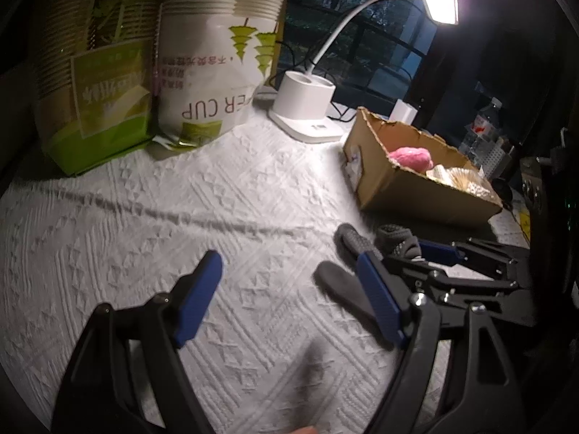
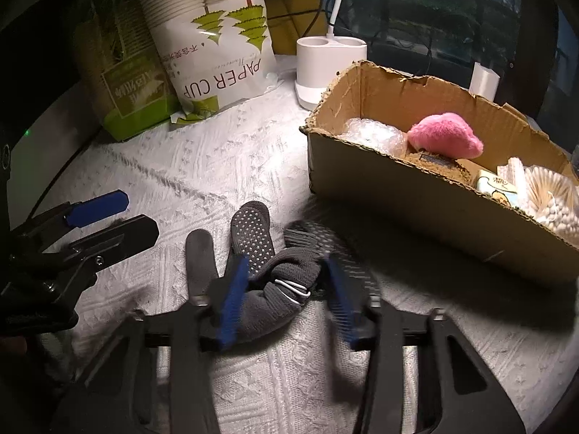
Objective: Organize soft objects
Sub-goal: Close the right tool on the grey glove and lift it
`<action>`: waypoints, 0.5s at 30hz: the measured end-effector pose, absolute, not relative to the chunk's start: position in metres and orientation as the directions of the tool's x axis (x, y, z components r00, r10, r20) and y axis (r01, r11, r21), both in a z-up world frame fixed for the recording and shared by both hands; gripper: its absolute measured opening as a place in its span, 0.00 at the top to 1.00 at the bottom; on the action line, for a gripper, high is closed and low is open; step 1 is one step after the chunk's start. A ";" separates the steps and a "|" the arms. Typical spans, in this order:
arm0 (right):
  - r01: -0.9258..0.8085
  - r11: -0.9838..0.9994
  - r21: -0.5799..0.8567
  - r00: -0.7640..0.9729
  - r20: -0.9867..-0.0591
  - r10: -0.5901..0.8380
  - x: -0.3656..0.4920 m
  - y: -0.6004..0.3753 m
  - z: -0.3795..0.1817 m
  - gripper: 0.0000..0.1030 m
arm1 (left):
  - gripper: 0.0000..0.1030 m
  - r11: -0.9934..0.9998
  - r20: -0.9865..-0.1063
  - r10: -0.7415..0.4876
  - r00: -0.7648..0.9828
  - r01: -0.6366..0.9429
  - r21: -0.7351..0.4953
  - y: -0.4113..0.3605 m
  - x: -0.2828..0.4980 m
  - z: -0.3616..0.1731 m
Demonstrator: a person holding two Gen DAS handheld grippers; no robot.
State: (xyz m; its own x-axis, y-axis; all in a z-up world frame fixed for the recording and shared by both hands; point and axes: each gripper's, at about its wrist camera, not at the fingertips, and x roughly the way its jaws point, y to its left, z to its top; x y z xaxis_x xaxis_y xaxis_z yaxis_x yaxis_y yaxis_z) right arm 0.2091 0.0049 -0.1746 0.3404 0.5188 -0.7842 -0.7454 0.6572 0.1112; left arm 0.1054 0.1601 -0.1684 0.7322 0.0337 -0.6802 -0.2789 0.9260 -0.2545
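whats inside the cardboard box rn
The cardboard box holds a pink plush toy, bubble wrap and cotton swabs. Its front wall hides the bottom.

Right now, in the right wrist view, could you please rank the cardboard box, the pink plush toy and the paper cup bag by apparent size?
1. cardboard box
2. paper cup bag
3. pink plush toy
The box sits nearer the camera, which exaggerates its lead.

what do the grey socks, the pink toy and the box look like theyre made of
Grey socks: knitted fabric, matte, with small pale grip dots on the sole, probably rubbery.
Pink toy: plush, going by its fuzzy, soft-edged surface.
Box: brown corrugated cardboard, dull, with ragged torn rims that show the fluted edge.
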 end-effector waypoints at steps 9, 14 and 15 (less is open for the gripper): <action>-0.762 0.640 0.096 0.358 -0.761 0.541 0.203 -0.003 -0.165 0.76 | 0.24 0.931 -0.678 0.037 0.734 -0.272 -0.243 0.149 0.109 -0.162; -0.756 0.647 0.097 0.376 -0.745 0.551 0.202 -0.017 -0.155 0.76 | 0.24 0.938 -0.676 0.034 0.736 -0.257 -0.234 0.138 0.112 -0.156; -0.755 0.648 0.096 0.380 -0.742 0.552 0.202 -0.020 -0.153 0.76 | 0.24 0.939 -0.676 0.031 0.736 -0.254 -0.233 0.136 0.112 -0.155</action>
State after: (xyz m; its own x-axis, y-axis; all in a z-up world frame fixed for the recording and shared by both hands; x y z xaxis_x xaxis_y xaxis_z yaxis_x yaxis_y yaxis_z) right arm 0.2016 -0.0204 -0.1530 0.3802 0.5521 -0.7420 -0.7552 0.6485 0.0955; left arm 0.1123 0.1358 -0.1548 0.7363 0.0310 -0.6759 -0.2538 0.9387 -0.2334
